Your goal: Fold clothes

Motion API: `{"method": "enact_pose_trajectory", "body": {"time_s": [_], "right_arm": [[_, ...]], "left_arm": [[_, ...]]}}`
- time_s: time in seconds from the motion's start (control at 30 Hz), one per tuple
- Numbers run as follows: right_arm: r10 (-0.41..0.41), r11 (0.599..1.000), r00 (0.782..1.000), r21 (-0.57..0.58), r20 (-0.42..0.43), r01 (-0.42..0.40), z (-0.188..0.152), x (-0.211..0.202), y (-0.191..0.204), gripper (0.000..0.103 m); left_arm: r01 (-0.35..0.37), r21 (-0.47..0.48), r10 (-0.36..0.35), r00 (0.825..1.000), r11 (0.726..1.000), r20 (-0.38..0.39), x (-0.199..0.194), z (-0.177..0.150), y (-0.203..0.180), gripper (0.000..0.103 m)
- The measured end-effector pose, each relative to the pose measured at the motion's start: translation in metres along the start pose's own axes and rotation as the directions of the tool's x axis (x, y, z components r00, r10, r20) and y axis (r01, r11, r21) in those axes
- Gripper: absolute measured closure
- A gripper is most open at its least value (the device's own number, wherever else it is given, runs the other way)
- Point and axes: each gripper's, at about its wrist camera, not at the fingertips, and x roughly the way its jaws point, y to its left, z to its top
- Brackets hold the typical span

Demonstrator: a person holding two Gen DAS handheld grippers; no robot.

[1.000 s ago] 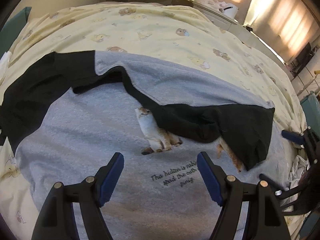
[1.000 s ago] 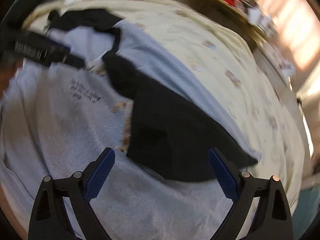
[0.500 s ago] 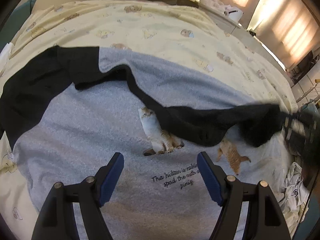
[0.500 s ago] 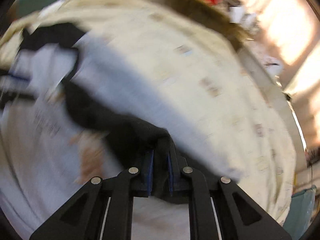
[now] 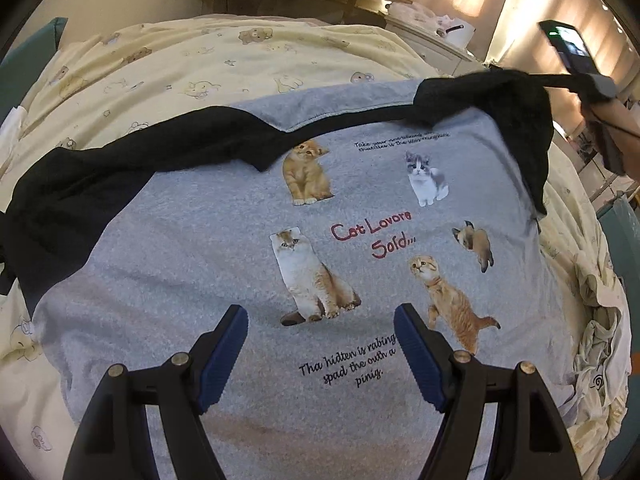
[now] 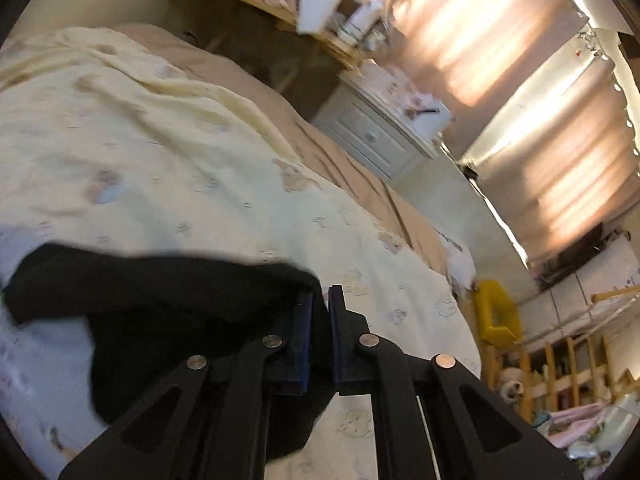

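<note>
A grey T-shirt (image 5: 208, 248) with cat prints and black sleeves lies face up on the bed. My left gripper (image 5: 320, 344) is open and empty, hovering over the shirt's lower half. My right gripper (image 6: 320, 320) is shut on the black right sleeve (image 6: 168, 320) and holds it lifted. In the left wrist view that sleeve (image 5: 516, 120) hangs raised at the upper right, with the right gripper (image 5: 560, 78) at its top. The other black sleeve (image 5: 68, 200) lies flat at the left.
The bed has a pale yellow bear-print cover (image 5: 200, 76). Crumpled white clothes (image 5: 600, 336) lie at the bed's right edge. A white nightstand (image 6: 384, 128) and a cluttered wooden shelf (image 6: 280, 4) stand beyond the bed. A yellow object (image 6: 496, 312) is on the floor.
My right gripper closed on the black sleeve that lay across the shirt front and pulled it up and out to the right, uncovering the cat prints. The left gripper stayed open.
</note>
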Motion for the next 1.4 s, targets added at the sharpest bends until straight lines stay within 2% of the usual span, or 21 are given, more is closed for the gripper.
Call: {"method": "enact_pose_trajectory", "body": {"time_s": [0.2,0.27,0.3,0.37,0.43,0.5,0.57,0.6,0.67,0.8,0.9,0.93,1.0,1.03,1.07,1.13,1.23,1.27,1.3,1.37,1.4], "right_arm": [[-0.005,1.0,0.996,-0.008,-0.093,0.004,-0.001,0.044,0.02,0.092],[-0.002,0.999,0.999,0.053,-0.043,0.005,-0.002,0.039,0.01,0.083],[0.012,0.996,1.0,0.091,-0.015,-0.01,-0.002,0.033,0.002,0.075],[0.069,0.985,0.997,0.154,0.024,-0.072,-0.008,0.02,-0.013,0.071],[0.161,0.973,0.987,0.165,0.019,-0.162,-0.026,0.005,-0.017,0.053],[0.243,0.961,0.97,0.133,0.002,-0.241,-0.058,-0.016,-0.01,0.039],[0.316,0.944,0.948,0.114,-0.04,-0.31,-0.107,-0.036,-0.003,0.023],[0.35,0.933,0.934,0.107,-0.065,-0.343,-0.133,-0.046,0.0,0.018],[0.432,0.899,0.89,0.143,-0.144,-0.414,-0.194,-0.056,0.004,0.018],[0.561,0.825,0.764,0.282,-0.317,-0.489,-0.315,-0.064,0.008,0.018],[0.674,0.733,0.652,0.43,-0.348,-0.528,-0.384,-0.086,0.007,0.019],[0.684,0.723,0.645,0.438,-0.341,-0.534,-0.397,-0.098,0.007,0.019],[0.666,0.739,0.675,0.4,-0.317,-0.542,-0.411,-0.126,0.007,0.019],[0.636,0.768,0.709,0.339,-0.305,-0.543,-0.414,-0.142,0.009,0.019],[0.611,0.791,0.733,0.255,-0.299,-0.556,-0.414,-0.153,0.014,0.019],[0.588,0.801,0.752,0.088,-0.296,-0.592,-0.411,-0.166,0.023,0.021],[0.556,0.774,0.782,-0.167,-0.282,-0.611,-0.408,-0.186,0.036,0.027],[0.557,0.754,0.779,-0.217,-0.286,-0.619,-0.408,-0.186,0.038,0.03],[0.565,0.734,0.77,-0.246,-0.296,-0.633,-0.409,-0.181,0.039,0.039],[0.569,0.692,0.752,-0.3,-0.333,-0.656,-0.408,-0.171,0.047,0.044],[0.568,0.67,0.743,-0.325,-0.353,-0.667,-0.407,-0.166,0.052,0.047]], "left_arm": [[-0.005,0.035,0.006,1.0,0.999,-0.025,0.016,0.0,-0.005,0.027],[-0.007,0.046,0.008,1.0,0.999,-0.028,0.019,0.0,-0.006,0.027],[-0.008,0.053,0.009,1.0,0.999,-0.029,0.021,0.0,-0.007,0.027],[-0.008,0.055,0.009,0.999,0.998,-0.03,0.022,0.001,-0.007,0.027],[-0.008,0.054,0.009,0.999,0.999,-0.031,0.022,0.002,-0.007,0.027],[-0.007,0.052,0.009,0.999,0.999,-0.031,0.022,0.002,-0.007,0.027],[-0.001,0.043,0.003,0.999,0.999,-0.037,0.021,0.001,-0.006,0.027],[0.002,0.039,0.0,0.999,0.999,-0.04,0.021,0.0,-0.006,0.027],[0.005,0.035,-0.004,0.999,0.999,-0.045,0.02,-0.002,-0.006,0.027],[0.022,0.074,-0.019,0.999,0.997,-0.046,0.014,-0.009,-0.015,0.027],[0.048,0.113,-0.043,0.998,0.992,-0.045,0.01,-0.015,-0.024,0.027],[0.056,0.125,-0.051,0.998,0.99,-0.045,0.008,-0.017,-0.027,0.027],[0.103,0.184,-0.09,0.993,0.977,-0.076,0.003,-0.026,-0.04,0.027],[0.131,0.218,-0.112,0.989,0.967,-0.098,0.0,-0.032,-0.048,0.027],[0.149,0.265,-0.117,0.984,0.953,-0.133,-0.003,-0.039,-0.057,0.027],[0.168,0.38,-0.086,0.971,0.91,-0.223,-0.011,-0.055,-0.076,0.027],[0.213,0.536,-0.017,0.938,0.817,-0.346,-0.023,-0.078,-0.105,0.027],[0.232,0.574,0.012,0.921,0.785,-0.389,-0.025,-0.085,-0.111,0.027],[0.253,0.602,0.046,0.899,0.757,-0.435,-0.026,-0.093,-0.113,0.027],[0.294,0.653,0.136,0.841,0.698,-0.524,-0.024,-0.113,-0.113,0.027],[0.302,0.676,0.18,0.819,0.672,-0.544,-0.022,-0.122,-0.112,0.027]]}}
